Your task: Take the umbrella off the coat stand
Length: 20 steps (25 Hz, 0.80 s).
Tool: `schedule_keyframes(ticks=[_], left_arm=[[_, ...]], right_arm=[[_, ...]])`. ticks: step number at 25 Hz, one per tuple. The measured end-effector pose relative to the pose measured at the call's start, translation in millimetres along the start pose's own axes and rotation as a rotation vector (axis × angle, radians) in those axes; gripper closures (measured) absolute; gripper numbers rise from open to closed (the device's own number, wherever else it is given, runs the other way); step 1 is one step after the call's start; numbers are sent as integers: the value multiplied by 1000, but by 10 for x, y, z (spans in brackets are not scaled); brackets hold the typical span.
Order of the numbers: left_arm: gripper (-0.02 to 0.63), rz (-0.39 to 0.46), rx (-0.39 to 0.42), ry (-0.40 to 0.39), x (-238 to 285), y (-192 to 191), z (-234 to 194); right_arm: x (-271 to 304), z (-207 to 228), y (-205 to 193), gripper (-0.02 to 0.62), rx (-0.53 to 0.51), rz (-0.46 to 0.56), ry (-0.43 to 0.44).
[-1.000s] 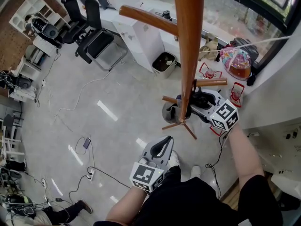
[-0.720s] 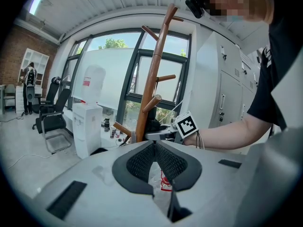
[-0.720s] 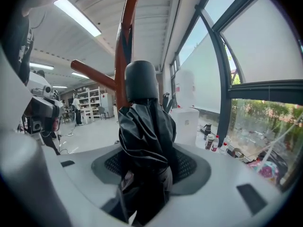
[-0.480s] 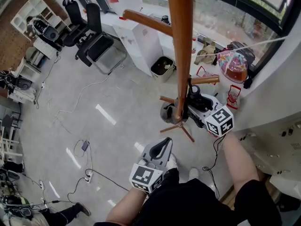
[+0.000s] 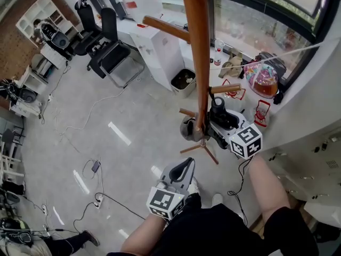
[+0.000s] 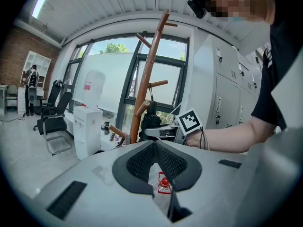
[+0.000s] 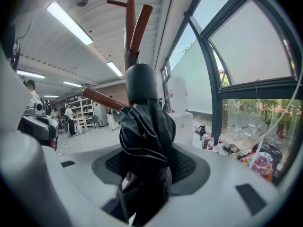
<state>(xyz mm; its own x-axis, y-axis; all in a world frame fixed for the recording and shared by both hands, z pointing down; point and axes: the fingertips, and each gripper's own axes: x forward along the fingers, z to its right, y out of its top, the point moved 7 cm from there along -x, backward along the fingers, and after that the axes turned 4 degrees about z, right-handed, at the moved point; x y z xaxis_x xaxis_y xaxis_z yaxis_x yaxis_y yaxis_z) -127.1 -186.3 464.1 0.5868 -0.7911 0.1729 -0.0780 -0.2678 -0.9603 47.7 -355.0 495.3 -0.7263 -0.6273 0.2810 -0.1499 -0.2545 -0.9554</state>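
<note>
The brown wooden coat stand (image 5: 201,63) rises in front of me, with pegs sticking out at several heights. A folded black umbrella (image 5: 218,112) stands upright against its pole, below a short peg (image 5: 224,89). My right gripper (image 5: 217,118) is shut on the umbrella's fabric; its jaws have just been closing on it. In the right gripper view the umbrella (image 7: 144,131) fills the gap between the jaws, and the stand (image 7: 131,27) rises behind it. My left gripper (image 5: 186,163) is shut on nothing, lower left and apart from the stand. In the left gripper view the umbrella (image 6: 150,119) shows beside the pole (image 6: 147,74).
Black office chairs (image 5: 109,49) stand at the far left. A white cabinet (image 5: 165,47) and a waste bin (image 5: 184,79) stand behind the stand. A colourful bag (image 5: 261,73) lies by the window. Cables (image 5: 98,167) run over the floor at left. The stand's legs (image 5: 202,148) spread near my feet.
My right gripper has risen a little along the pole with the umbrella in it, and has tilted slightly. The left gripper stays at about the same spot.
</note>
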Motion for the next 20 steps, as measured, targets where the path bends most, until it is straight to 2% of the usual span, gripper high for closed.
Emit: schedule_keyframes(ticks=[10, 20], left_arm=[[580, 23, 5, 11, -97, 28, 156], [580, 48, 13, 5, -140, 44, 362]], right_arm=[[-243, -38, 210, 321, -5, 31, -36], [-536, -89, 571, 322, -32, 106, -65]])
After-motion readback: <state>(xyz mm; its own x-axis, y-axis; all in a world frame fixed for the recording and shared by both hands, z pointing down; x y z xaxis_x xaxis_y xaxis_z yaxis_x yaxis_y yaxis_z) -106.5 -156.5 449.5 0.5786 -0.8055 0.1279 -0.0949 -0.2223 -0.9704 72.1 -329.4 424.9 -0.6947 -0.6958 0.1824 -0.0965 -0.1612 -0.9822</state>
